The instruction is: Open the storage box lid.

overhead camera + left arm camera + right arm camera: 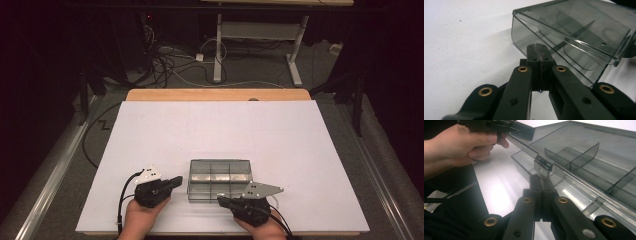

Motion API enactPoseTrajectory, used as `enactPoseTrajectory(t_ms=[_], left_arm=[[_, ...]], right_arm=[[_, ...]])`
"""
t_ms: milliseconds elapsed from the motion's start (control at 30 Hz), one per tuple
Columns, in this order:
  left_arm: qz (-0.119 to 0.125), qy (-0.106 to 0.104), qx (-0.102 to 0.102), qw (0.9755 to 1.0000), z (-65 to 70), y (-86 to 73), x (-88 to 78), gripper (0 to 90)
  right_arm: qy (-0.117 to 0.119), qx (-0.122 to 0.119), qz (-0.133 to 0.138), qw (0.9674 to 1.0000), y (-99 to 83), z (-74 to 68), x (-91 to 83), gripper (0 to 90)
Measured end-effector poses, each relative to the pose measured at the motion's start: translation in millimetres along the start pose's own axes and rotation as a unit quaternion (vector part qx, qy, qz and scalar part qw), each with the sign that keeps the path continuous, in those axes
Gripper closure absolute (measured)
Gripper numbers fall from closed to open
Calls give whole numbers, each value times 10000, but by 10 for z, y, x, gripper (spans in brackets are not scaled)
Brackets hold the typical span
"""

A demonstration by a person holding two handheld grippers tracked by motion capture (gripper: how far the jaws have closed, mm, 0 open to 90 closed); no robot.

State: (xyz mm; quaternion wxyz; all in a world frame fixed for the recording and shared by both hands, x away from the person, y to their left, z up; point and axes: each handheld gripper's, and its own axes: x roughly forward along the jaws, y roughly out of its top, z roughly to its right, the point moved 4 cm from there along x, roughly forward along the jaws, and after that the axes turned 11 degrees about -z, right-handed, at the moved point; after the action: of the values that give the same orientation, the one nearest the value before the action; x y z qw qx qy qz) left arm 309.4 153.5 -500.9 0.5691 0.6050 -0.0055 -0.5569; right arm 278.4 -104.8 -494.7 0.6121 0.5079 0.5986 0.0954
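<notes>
Fingers (540, 182) at box (584, 165) latch (543, 166) (right gripper view)

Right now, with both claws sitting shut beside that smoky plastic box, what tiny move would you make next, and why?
Probably nudge the right claw up under the latch on the box front edge. Its shut jaws point straight at that small clasp, and the lid looks closed over the dividers. The left claw, also shut, sits at the box's left end, seemingly placed to steady it.

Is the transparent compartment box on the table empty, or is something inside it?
The compartment box looks empty: through its smoky clear walls, the gripper views show only bare dividers and floor. Not every compartment is visible.
</notes>
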Motion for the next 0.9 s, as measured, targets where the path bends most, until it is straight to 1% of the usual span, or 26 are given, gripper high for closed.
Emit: enactPoseTrajectory(t_ms=[133,200,300,333,467,567,667,733,900], left_arm=[[-31,-31,90,10000,39,5,15,879],[-24,-38,81,10000,58,12,15,879],[-55,34,74,10000,84,17,10,880],[-60,27,78,9999,90,17,4,880],[37,-52,91,9999,117,30,-28,880],[82,-81,169,9998,148,39,-54,879],[124,-113,299,9994,189,44,-63,880],[146,-155,334,9992,210,55,-60,879],[128,-161,416,9989,265,83,-34,879]], right_arm=[[-31,4,48,10000,25,8,-28,900],[-37,14,93,9999,43,7,-41,900],[-62,5,118,9999,66,3,-51,900],[-75,3,123,9999,72,2,-53,900],[-123,-24,162,9998,99,-7,-65,900],[-146,-38,209,9997,118,-8,-81,900],[-105,-12,311,9995,135,-13,-101,900],[-141,-47,335,9993,148,-19,-110,900],[-154,-135,384,9991,164,-23,-120,900]])
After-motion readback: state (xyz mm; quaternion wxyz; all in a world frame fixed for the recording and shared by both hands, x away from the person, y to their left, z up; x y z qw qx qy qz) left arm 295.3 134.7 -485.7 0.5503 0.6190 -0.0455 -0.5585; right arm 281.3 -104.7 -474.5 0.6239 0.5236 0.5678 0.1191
